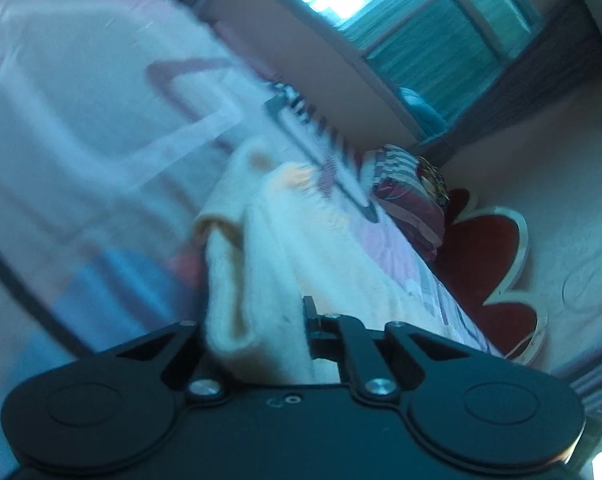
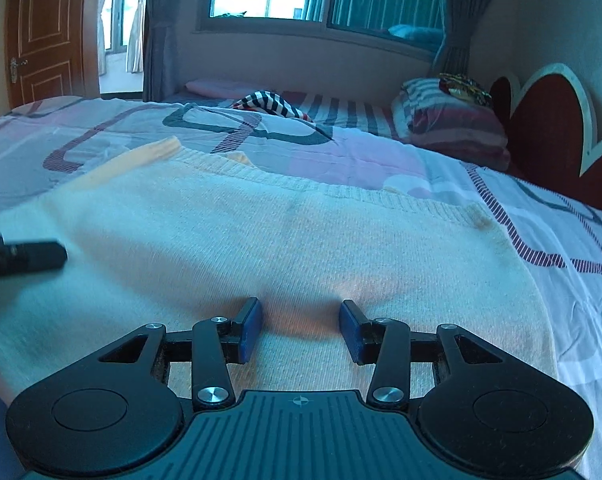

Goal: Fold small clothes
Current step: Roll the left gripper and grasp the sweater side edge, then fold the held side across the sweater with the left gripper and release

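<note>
The cream knit sweater (image 2: 285, 240) lies spread flat on the bedsheet (image 2: 381, 156), ribbed hem toward the window, and fills most of the right wrist view. Your left gripper (image 1: 257, 320) has clamped down on a bunched fold of it; the fabric stands pinched up betw. the fingers, tho that view is blurred. Your right gripper (image 2: 300, 330) sits low over the near edge, jaws apart, pads not pressing, nothing held. Looks like the first fold is just starting: one side grabbed, the other not yet. Next you prob. need to close the right on the near edge, then lift both together so the knit doesn't skew. Striped pillow (image 2: 453, 120) and headboard (image 2: 549, 128) are well apart.
</note>
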The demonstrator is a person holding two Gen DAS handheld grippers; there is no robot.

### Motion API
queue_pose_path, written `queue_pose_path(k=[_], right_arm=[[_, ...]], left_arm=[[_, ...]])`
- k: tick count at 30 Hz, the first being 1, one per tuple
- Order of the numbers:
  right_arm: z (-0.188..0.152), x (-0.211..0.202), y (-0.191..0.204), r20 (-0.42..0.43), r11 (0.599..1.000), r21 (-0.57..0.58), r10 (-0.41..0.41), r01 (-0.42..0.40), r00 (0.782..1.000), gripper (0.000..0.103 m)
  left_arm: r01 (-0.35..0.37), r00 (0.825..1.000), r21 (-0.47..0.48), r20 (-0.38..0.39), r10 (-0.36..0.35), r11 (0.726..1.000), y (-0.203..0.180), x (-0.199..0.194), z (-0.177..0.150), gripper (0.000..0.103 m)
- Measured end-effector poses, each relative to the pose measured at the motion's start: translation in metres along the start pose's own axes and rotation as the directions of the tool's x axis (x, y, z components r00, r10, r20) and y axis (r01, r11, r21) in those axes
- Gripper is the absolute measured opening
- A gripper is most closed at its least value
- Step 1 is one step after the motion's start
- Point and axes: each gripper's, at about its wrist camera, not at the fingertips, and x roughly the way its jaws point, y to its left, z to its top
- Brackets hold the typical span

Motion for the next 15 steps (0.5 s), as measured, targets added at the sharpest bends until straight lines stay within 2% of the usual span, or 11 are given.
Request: queue_pose_path(k=[4, 8, 13, 15], right_arm=[[-0.001, 0.003, 0.002, 0.009, 1.000, -0.009, -0.002, 0.002, 1.000, 0.044], [-0.001, 0.002, -0.003, 0.001, 1.000, 0.005, 0.016, -0.016, 1.000, 0.044], [0.005, 0.002, -0.014, -0.019, 0.997, 0.034, 0.064, -0.064, 0.998, 0.044], [0.008, -0.003, -0.028, -0.016, 0.990, 0.098, 0.106, -0.104, 0.994, 0.044]], left_arm=[[0.009, 1.000, 0.145, 0.020, -0.012, 0.989, -0.030, -0.005, 0.004, 0.006], [0.024, 0.999, 0.275, 0.020, -0.030, 0.961, -0.059, -0.004, 0.003, 0.006], [0.074, 0.997, 0.447, -0.025, -0.070, 0.892, -0.102, 0.002, -0.007, 0.006], [0.103, 0.995, 0.509, -0.058, -0.086, 0.855, -0.119, 0.008, -0.015, 0.006]])
